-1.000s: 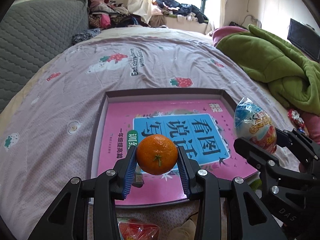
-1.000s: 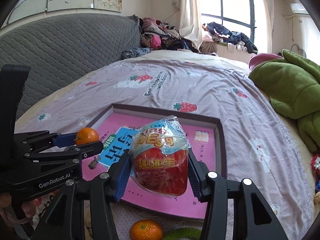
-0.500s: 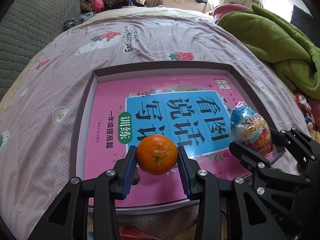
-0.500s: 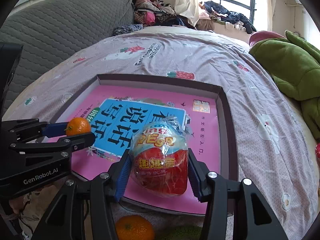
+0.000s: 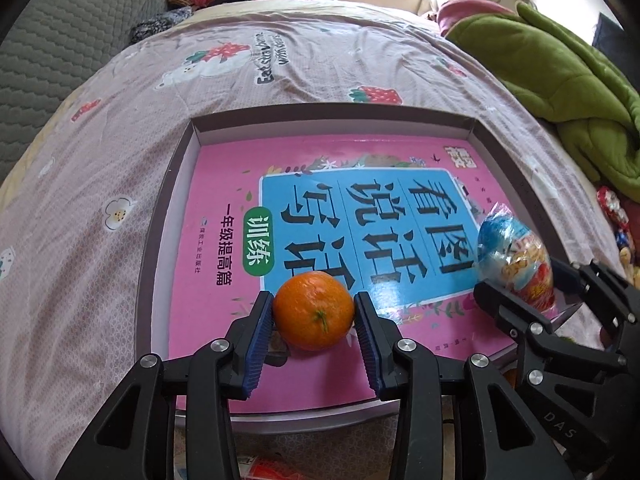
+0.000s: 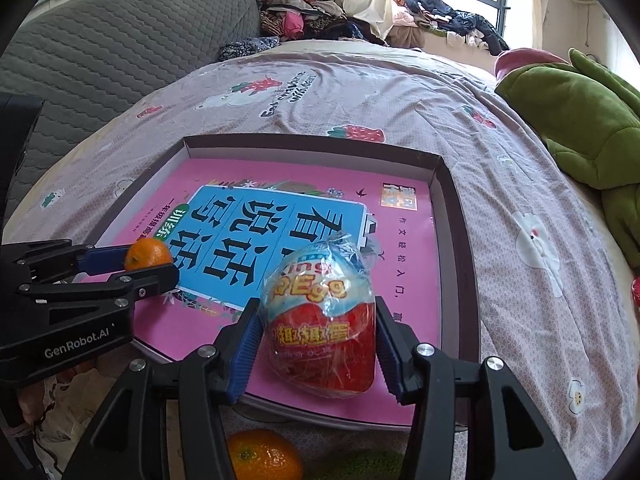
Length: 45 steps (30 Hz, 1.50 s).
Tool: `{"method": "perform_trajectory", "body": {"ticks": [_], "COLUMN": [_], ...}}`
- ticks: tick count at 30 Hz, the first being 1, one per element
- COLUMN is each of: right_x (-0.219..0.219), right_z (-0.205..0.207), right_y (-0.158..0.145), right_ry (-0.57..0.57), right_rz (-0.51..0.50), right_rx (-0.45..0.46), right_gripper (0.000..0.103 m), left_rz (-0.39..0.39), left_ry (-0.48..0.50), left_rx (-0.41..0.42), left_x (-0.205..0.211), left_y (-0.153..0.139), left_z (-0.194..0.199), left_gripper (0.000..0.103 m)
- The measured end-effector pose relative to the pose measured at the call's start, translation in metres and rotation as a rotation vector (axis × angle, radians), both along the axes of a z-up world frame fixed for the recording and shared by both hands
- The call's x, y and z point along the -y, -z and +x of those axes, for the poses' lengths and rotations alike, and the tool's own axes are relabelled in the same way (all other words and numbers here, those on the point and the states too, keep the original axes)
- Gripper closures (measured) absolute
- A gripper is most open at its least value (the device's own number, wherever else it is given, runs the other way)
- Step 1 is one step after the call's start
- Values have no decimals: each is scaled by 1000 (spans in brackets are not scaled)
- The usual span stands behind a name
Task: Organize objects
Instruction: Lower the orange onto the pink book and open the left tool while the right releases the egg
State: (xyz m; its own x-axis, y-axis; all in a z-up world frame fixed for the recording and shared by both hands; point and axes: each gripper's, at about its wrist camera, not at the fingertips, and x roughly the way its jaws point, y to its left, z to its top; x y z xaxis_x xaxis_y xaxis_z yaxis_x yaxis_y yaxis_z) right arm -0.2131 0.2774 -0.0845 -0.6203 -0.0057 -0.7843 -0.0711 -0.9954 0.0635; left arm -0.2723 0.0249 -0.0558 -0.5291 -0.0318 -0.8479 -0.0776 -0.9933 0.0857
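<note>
Nearest, outside the near rim of the tray, a second orange lies on the bed. The left hand-held gripper is closed on the mandarin, which sits between its blue pads over the near part of the tray, above the pink book. To the right of it, also over the near part of the tray, the right hand-held gripper is clamped on the wrapped toy egg, held upright between its pads. The book lies flat inside the tray. Beyond the tray, to the right, a green blanket is heaped on the bed.
</note>
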Motion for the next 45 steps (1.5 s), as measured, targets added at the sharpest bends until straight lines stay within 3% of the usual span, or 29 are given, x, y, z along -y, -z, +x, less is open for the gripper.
{"method": "perform_trajectory", "body": {"ticks": [3, 21, 45], "right_x": [0, 4, 25], "right_z": [1, 14, 78], "right_y": [-3, -31, -116], "right_ry": [6, 6, -17], "right_rz": [11, 14, 29], "right_rx": [-8, -84, -305], "right_gripper": [50, 46, 44], "left_rz": [20, 14, 8], "left_ry": [2, -7, -2], "left_rx": [-7, -90, -271], "left_x": [1, 3, -7], "left_y": [-5, -37, -101], "left_z": [0, 25, 94], "left_gripper": [42, 38, 32]}}
